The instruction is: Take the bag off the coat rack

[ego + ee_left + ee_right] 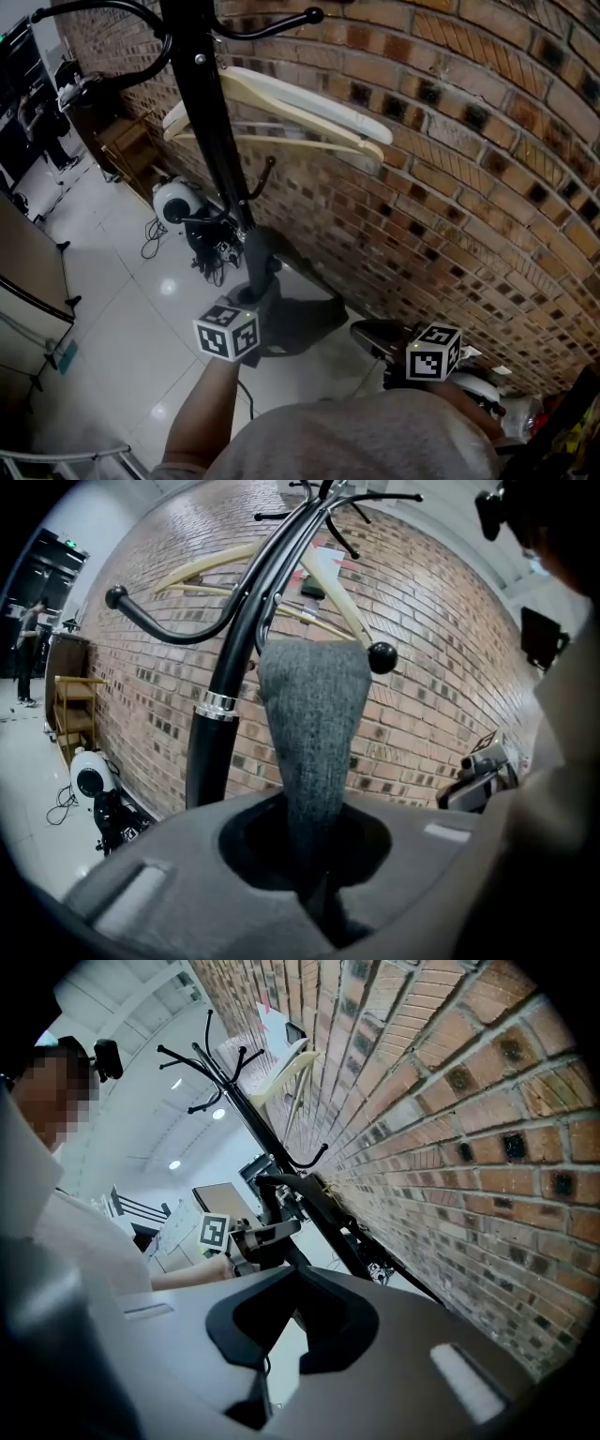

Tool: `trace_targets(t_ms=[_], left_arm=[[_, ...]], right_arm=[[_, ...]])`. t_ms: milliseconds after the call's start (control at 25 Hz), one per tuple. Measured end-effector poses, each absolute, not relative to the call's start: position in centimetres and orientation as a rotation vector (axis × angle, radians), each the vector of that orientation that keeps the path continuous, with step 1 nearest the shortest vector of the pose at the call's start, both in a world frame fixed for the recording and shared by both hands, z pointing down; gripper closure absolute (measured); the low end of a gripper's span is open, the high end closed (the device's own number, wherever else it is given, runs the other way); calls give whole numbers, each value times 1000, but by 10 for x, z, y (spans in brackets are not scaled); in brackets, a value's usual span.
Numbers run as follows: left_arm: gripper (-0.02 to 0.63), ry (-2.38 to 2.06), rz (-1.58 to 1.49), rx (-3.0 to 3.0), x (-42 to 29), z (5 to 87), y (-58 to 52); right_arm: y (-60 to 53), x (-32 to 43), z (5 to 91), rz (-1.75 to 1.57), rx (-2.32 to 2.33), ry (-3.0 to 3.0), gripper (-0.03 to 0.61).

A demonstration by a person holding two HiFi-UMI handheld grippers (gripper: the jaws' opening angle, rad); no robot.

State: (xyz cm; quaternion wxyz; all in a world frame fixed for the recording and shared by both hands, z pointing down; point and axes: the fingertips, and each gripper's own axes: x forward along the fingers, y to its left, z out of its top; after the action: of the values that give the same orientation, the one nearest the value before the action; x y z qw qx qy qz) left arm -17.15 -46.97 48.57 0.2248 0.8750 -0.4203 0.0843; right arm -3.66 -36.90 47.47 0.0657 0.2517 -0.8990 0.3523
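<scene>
A black coat rack (pixel 230 667) stands against the brick wall. The bag's grey knitted strap (pixel 314 724) hangs from a ball-tipped hook (pixel 382 656) and runs down between the jaws of my left gripper (pixel 321 897), which is shut on it. In the head view the left gripper's marker cube (pixel 228 330) sits low beside the rack's pole (pixel 211 122), with the dark strap (pixel 258 258) just above it. The bag's body is hidden. My right gripper (pixel 279 1358) is shut with nothing in it, off to the right by the wall; its marker cube (pixel 433 352) shows there.
Pale wooden hangers (pixel 300 108) hang on the rack against the brick wall (pixel 469 169). A white round device (pixel 172 202) and cables lie on the tiled floor by the rack's foot. A wooden shelf (pixel 127 141) stands further left.
</scene>
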Motion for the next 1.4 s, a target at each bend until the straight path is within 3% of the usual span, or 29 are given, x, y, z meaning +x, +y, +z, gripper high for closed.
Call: trace_targets(t_ms=[560, 1400], left_arm=[[611, -1238, 191, 2474, -149, 412, -368], [611, -1284, 162, 2308, -48, 442, 5]], right_arm=[[-299, -37, 452, 1018, 664, -2789, 580], [17, 49, 458, 942, 491, -2825, 580]])
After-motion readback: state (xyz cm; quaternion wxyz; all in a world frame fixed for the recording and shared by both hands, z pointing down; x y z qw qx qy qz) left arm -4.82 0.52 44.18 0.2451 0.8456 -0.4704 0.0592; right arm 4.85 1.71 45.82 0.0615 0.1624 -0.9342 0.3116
